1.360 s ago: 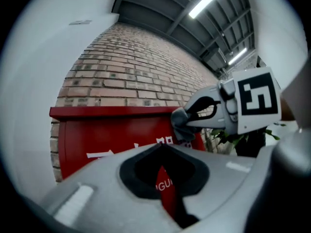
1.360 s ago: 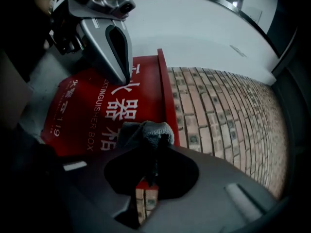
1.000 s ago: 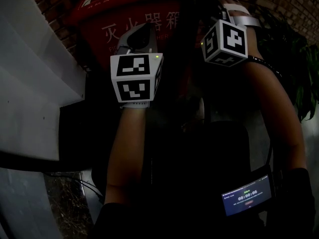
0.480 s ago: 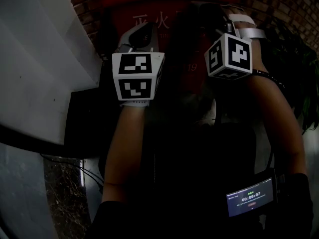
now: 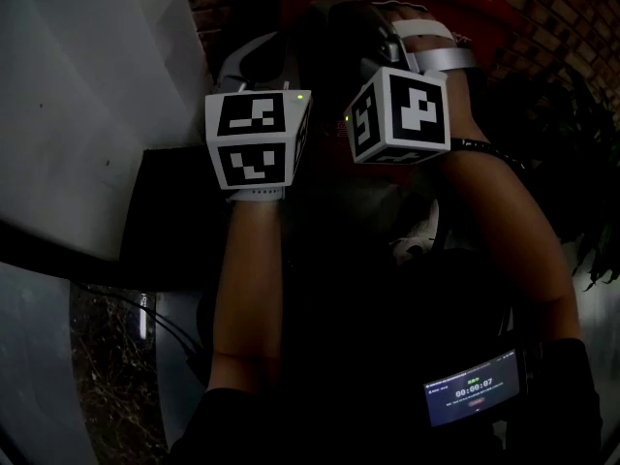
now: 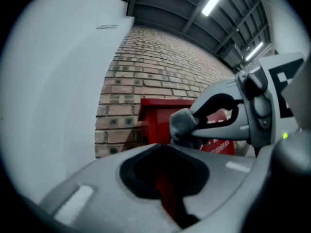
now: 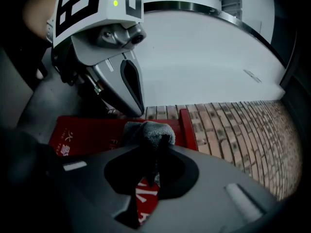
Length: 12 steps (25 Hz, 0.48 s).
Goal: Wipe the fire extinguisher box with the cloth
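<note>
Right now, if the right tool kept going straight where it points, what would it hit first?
Most likely the red fire extinguisher box, straight ahead. The right tool is shut on a grey cloth, so the cloth would touch it first. Depth is hard to judge.

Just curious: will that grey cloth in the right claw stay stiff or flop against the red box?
Probably floppy: the cloth bunches in soft folds at the right claw. Likely light, since a small pinch holds it. Its fuzzy pile should drag on the red box.
</note>
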Tool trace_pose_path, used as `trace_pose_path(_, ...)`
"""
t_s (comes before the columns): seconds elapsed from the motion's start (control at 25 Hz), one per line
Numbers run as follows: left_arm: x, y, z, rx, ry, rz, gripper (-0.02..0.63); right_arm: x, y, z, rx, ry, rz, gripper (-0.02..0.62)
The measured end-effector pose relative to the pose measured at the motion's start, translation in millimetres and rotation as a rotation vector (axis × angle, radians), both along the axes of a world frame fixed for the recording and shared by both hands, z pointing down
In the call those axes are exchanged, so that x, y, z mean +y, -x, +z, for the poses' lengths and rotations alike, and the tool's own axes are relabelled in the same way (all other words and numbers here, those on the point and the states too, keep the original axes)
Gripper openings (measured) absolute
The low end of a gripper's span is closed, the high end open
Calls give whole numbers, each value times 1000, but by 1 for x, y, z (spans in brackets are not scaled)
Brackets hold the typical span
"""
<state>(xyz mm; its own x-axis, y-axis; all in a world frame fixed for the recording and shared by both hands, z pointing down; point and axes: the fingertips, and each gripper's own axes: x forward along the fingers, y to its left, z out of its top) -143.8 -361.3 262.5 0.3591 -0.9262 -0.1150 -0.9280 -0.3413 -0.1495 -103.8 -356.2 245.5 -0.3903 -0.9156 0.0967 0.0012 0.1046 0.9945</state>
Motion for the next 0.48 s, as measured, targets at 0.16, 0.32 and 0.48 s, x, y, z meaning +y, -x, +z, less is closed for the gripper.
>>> trace_pose_path(0.16,-1,19,-9,45,-33,-26,0,-8,26,-3,7,-17,-31,34)
trace_pose_path(0.32,-4,12,-13,50,-45,-9,0,-18,31,0,14,-19,-37,34)
trace_pose_path(0.48,-6,-10,-7,27,-42,20,0,-18,23,2,10,-16,-31,34)
